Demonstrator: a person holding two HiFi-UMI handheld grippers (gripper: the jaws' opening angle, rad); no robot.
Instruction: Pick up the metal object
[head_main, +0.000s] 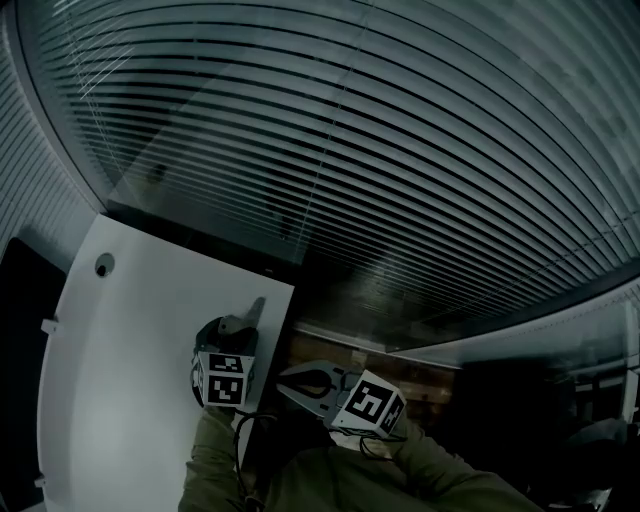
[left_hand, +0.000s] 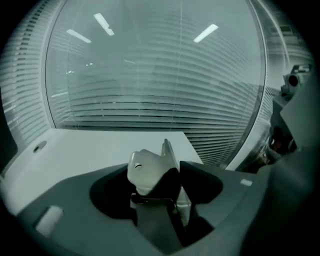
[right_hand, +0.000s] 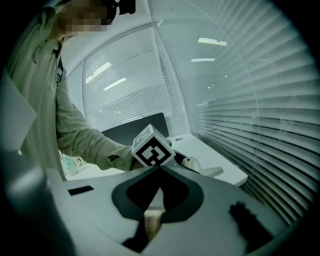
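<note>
Well, your left gripper (head_main: 240, 318), jaws spread and empty, hangs over the white tabletop (head_main: 130, 400); the small dark round disc (head_main: 103, 265), perhaps the metal object, lies ahead-left, farther from your closed right gripper (head_main: 290, 380).

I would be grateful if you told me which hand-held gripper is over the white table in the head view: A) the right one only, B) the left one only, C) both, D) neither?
B: the left hand-held gripper sits above the white table near its right edge, while the right hand-held gripper has its body beyond that edge.
</note>
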